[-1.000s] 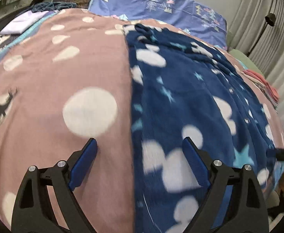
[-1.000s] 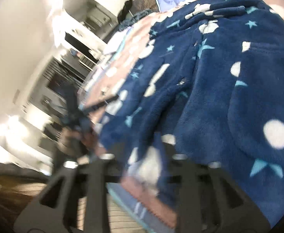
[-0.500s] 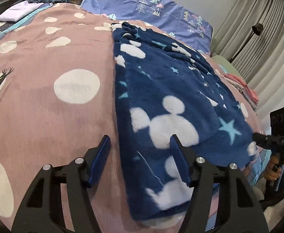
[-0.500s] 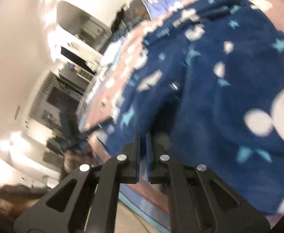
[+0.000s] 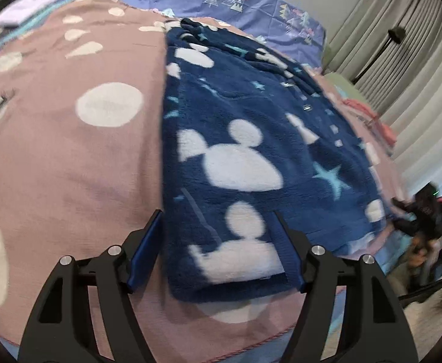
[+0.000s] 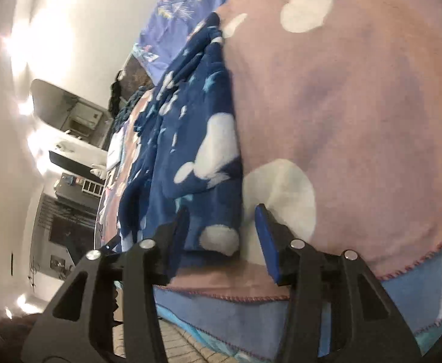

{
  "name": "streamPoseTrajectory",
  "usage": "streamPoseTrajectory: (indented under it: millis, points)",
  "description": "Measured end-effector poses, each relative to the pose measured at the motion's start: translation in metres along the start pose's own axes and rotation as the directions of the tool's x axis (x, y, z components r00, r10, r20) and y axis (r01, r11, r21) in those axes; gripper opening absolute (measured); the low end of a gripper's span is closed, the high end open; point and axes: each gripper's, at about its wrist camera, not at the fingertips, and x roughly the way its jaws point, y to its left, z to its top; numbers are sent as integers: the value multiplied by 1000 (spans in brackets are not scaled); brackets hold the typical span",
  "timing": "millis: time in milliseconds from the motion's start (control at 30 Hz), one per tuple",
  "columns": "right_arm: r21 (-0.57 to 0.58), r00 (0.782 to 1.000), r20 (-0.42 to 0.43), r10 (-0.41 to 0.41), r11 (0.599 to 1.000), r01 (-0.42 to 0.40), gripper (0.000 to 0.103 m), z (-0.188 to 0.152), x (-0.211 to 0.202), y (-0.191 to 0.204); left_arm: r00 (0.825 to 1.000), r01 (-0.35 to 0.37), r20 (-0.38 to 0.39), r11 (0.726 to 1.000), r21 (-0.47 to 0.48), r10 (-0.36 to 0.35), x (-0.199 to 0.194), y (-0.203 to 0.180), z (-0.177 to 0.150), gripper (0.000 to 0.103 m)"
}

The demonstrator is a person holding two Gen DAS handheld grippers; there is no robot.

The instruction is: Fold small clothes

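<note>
Your right gripper (image 6: 221,227), clamped shut half a second ago, has now let go and its jaws stand apart around the near corner of the navy fleece garment (image 5: 251,151), so that edge is laid down and the next fold looks due. The garment lies flat on the pink spotted blanket (image 5: 69,157), its near hem close to the blanket's front edge. Your left gripper (image 5: 217,248) is spread wide too, grasping nothing, hovering low and level over the garment's near-left corner, left finger over the blanket.
</note>
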Motion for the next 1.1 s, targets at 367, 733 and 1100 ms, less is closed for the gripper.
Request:
streamPoseTrajectory:
  millis: [367, 733, 1100]
  points:
    - [-30, 990, -117, 80, 996, -84, 55, 16, 20, 15, 994, 109, 4, 991, -73, -109, 3, 0, -3, 57]
    - [-89, 939, 132, 319, 947, -309, 12, 41, -44, 65, 957, 119, 260, 992, 51, -128, -73, -47, 49, 9]
    - [-393, 856, 276, 438, 864, -315, 12, 8, -160, 133, 868, 117, 455, 973, 200, -198, -179, -109, 30, 9]
